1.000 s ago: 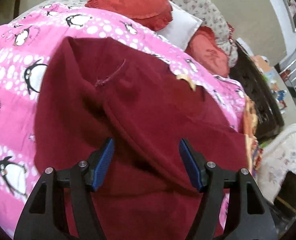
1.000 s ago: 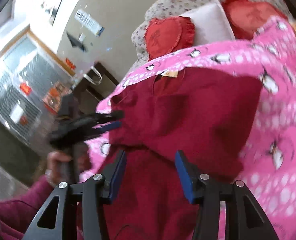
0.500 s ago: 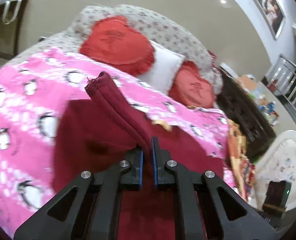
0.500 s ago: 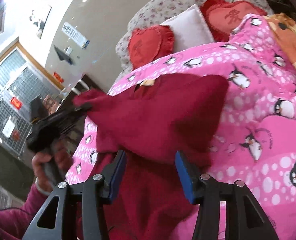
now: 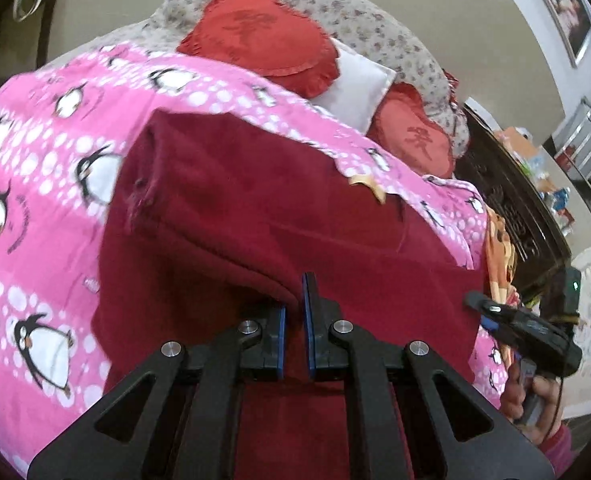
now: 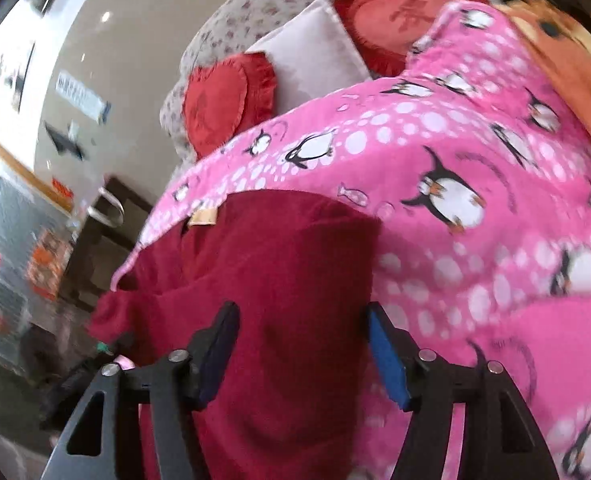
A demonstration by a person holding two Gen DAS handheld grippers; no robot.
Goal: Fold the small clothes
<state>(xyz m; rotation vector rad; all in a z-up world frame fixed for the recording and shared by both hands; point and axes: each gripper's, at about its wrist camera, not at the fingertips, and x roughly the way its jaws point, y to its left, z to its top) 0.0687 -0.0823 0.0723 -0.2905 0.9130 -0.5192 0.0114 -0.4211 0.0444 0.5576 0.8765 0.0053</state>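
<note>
Maroon garment [image 5: 279,216], edge seemingly pinched in left tongs [image 5: 294,312], rumpled.

Garment [image 5: 279,216] lying on the penguin blanket [image 5: 47,152], folded flap resting on its left part, tag [image 5: 369,184] sitting at its far edge, cushions [image 5: 263,36] lying behind the blanket, pillow [image 5: 355,88] sitting between them, cabinet [image 5: 511,208] standing to the right.

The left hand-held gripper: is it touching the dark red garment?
Touching. In the left wrist view, the left hand-held gripper is closed on a raised fold of the dark red garment, with cloth pinched between its blue pads.
</note>
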